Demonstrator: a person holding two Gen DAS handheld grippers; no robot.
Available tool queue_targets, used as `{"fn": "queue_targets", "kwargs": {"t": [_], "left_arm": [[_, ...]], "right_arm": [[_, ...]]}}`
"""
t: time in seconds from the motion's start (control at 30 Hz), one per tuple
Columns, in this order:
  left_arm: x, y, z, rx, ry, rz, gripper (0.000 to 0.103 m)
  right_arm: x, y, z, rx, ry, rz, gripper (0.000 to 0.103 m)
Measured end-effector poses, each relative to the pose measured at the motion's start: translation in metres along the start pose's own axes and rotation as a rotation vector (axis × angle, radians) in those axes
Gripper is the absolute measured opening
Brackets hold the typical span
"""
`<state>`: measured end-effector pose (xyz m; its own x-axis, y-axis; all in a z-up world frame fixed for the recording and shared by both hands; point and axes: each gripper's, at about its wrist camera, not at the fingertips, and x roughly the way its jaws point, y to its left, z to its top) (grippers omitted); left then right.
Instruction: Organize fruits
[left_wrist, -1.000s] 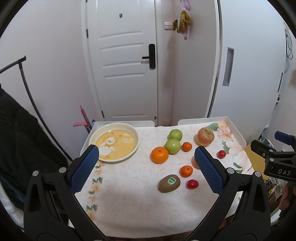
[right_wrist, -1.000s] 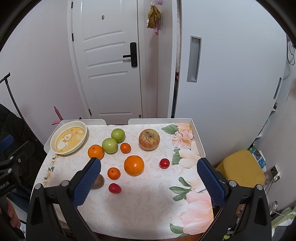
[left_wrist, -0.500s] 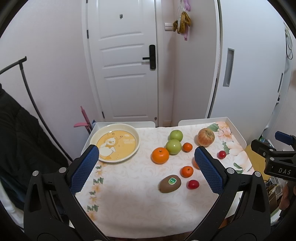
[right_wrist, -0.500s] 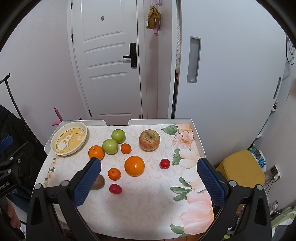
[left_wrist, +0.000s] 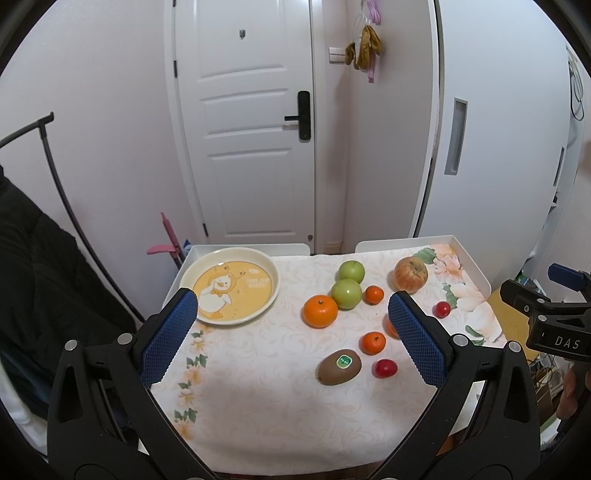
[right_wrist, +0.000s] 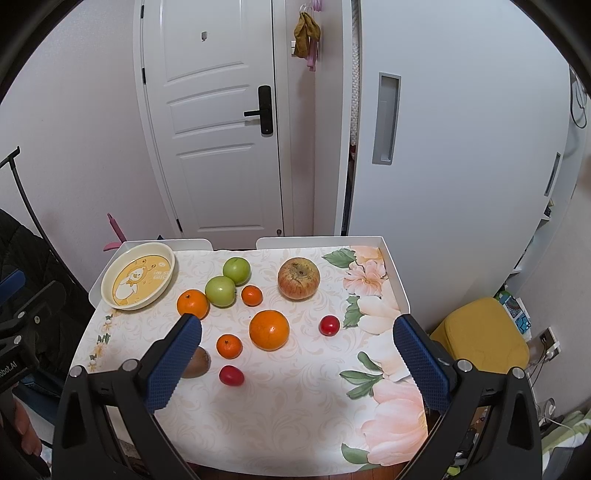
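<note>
Loose fruit lies on the cloth-covered table: two green apples, a red-yellow apple, a big orange, a medium orange, small tangerines, a kiwi and small red fruits. A cream plate with a duck picture stands empty at the back left. My left gripper hovers open above the table's near left side, nothing between its fingers. My right gripper is open above the near right part, also holding nothing.
White raised tray edges border the table's back and right. A white door and a wall stand behind. Dark fabric and a black rack are at the left, a yellow stool at the right on the floor.
Both views shift very slightly, as if the grippers drifted a little back and up. No fruit has moved and both grippers stay open.
</note>
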<state>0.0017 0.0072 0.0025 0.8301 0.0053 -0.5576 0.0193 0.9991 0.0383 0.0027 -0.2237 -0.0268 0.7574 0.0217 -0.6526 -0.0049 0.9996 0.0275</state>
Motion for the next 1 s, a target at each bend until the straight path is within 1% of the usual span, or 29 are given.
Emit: {"fn": "queue_targets", "kwargs": {"t": [0.83,1.0], "left_arm": [[-0.0066,0.0013,0.0037,0.006,-0.010,-0.002,0.103],[-0.0035,0.0039,0.0046,0.007,0.009,-0.033,0.103]], "right_arm": [[-0.0036,0.0032,0.0004,0.007,-0.002,0.006,0.103],[-0.0040,0.0038,0.0001,0.032,0.007,0.016,0.103]]}}
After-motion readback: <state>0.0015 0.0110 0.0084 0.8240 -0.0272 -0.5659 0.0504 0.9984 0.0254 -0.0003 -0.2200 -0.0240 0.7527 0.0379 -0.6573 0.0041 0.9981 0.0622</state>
